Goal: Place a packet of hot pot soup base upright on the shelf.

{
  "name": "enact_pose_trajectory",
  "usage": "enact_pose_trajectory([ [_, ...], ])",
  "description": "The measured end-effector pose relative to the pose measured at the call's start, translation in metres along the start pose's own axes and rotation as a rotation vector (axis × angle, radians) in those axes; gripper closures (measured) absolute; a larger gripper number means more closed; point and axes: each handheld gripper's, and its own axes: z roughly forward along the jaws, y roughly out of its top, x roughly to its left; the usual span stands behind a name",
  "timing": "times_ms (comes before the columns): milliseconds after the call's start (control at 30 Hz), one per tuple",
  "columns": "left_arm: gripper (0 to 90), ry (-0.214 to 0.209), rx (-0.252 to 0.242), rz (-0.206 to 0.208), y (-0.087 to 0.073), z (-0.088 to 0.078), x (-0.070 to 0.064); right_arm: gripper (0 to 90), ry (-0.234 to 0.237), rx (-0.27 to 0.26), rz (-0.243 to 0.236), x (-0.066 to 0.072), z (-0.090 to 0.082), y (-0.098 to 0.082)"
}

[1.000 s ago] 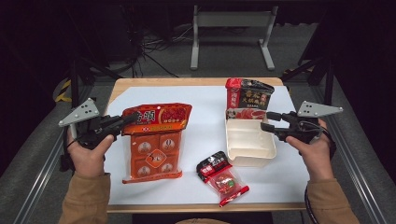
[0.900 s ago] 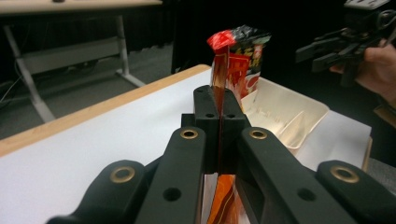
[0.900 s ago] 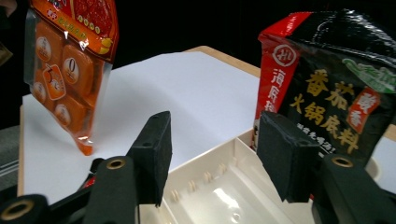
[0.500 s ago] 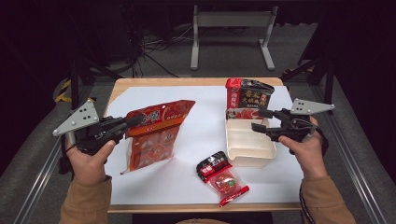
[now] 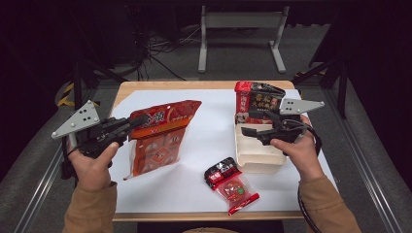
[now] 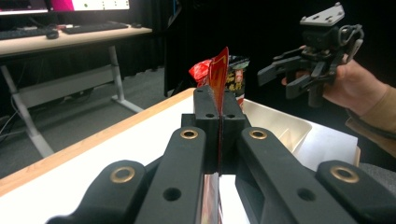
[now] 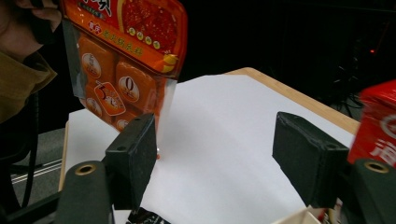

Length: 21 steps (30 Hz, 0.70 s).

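My left gripper (image 5: 138,120) is shut on the top edge of an orange snack bag (image 5: 160,141). The bag hangs tilted above the white paper, its lower corner near the sheet. In the left gripper view the bag's edge (image 6: 219,70) stands pinched between the closed jaws of my left gripper (image 6: 218,100). My right gripper (image 5: 248,121) hovers over the white container (image 5: 260,155) and points toward the bag. Its jaws have just been opening and nothing is between them. In the right gripper view, my right gripper (image 7: 219,154) faces the hanging orange bag (image 7: 121,60).
A red and black pouch (image 5: 257,99) stands behind the container at the back right. A small red packet (image 5: 231,184) lies near the table's front edge. White paper (image 5: 209,131) covers the wooden table. Dark floor and a metal frame lie beyond.
The orange bag has come up off the table in my left gripper and now hangs tilted. My right gripper has moved left over the container and its jaws have spread wider.
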Motion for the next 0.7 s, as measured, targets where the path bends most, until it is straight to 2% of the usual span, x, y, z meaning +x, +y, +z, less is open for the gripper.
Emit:
enact_pose_trajectory([
  [233,90.0,-0.028,-0.011,0.003,0.003,0.006,-0.004,29.7,0.058,0.008,-0.017,0.009,0.026,0.006],
  [300,90.0,-0.053,-0.016,0.0,0.004,0.007,-0.006,28.8,0.073,0.015,-0.024,0.012,0.034,0.007],
  [700,90.0,-0.083,-0.02,0.018,0.008,0.02,-0.016,24.1,0.128,0.024,-0.025,0.022,0.068,0.0],
])
